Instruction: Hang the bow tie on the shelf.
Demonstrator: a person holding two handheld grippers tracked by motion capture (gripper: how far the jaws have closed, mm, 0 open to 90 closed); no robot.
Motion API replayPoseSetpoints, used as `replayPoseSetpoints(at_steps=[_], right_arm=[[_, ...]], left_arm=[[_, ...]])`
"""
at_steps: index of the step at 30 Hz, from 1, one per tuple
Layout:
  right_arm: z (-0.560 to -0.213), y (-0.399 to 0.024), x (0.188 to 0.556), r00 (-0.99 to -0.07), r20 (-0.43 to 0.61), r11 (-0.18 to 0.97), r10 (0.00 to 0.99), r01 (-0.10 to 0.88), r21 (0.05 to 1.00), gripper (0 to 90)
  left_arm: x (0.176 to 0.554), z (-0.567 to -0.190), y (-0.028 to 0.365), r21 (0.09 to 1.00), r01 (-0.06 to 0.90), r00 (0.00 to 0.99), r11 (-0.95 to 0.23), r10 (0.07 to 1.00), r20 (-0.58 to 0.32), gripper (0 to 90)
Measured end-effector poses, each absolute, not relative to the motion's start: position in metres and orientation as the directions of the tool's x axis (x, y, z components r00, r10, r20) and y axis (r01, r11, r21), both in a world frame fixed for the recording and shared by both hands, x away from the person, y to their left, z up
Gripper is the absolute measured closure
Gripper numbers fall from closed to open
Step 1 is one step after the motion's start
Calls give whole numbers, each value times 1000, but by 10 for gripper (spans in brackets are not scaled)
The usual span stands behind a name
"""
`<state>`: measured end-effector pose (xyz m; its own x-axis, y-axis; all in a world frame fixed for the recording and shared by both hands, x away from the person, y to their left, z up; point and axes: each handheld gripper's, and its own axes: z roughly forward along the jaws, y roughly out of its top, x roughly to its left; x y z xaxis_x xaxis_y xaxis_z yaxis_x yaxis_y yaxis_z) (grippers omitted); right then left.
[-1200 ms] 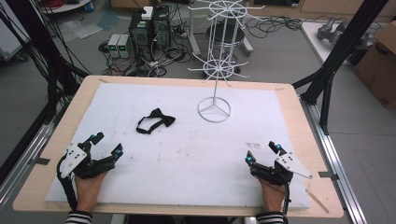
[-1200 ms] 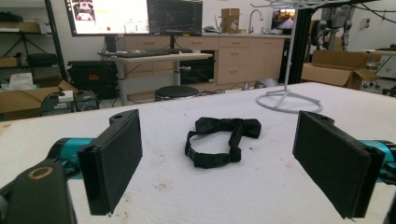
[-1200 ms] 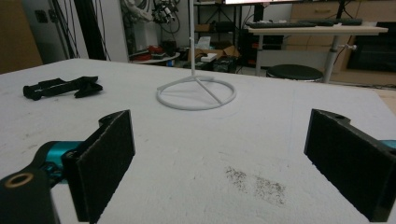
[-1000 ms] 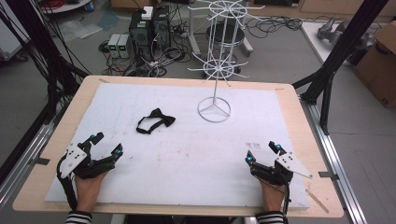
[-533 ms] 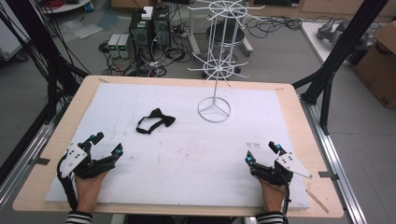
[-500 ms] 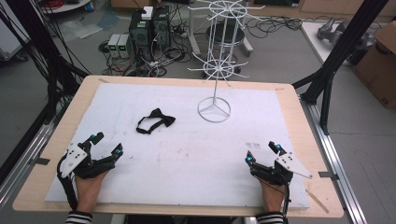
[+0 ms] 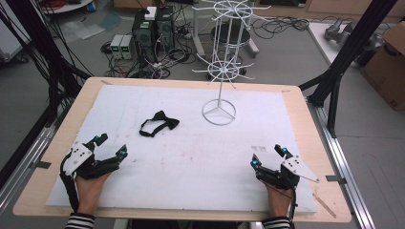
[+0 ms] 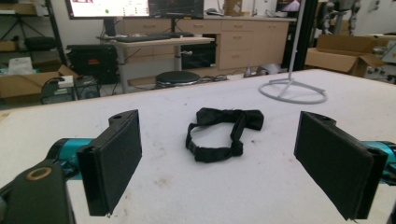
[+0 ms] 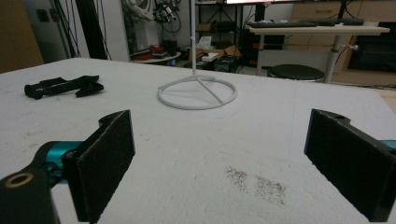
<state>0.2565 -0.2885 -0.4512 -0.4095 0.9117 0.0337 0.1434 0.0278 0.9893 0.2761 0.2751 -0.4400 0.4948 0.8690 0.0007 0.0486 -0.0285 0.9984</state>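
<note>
A black bow tie (image 7: 159, 123) with its strap looped lies on the white mat, left of centre; it is also ahead of the left jaws (image 8: 224, 132) and far left in the right gripper view (image 9: 64, 86). A white wire display stand (image 7: 219, 112) rises from a ring base at the mat's back centre (image 9: 197, 92) (image 8: 293, 90). My left gripper (image 7: 111, 146) rests open near the front left, a short way from the bow tie. At the front right my right gripper (image 7: 269, 156) rests open, its jaws wide apart with nothing between them.
The white mat (image 7: 191, 157) covers a wooden table (image 7: 305, 119) with metal rails along its sides. A dark smudge (image 9: 256, 181) marks the mat near the right gripper. Computers, cables and a stool stand on the floor beyond the far edge.
</note>
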Motion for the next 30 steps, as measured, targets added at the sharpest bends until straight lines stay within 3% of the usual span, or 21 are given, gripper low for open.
replayPoseSetpoints(at_steps=[6, 17, 30], right_arm=[[-451, -288, 257, -410, 36, 27, 911, 147, 989, 75], [-451, -289, 258, -409, 32, 30, 912, 145, 989, 75], [-451, -289, 257, -410, 47, 20, 911, 158, 987, 75]], left_arm=[[289, -417, 270, 991, 123, 565, -42, 824, -35, 193], [315, -387, 263, 964, 251, 598, -87, 797, -84, 196], [367, -377, 226, 864, 409, 661, -292, 748, -60, 213]])
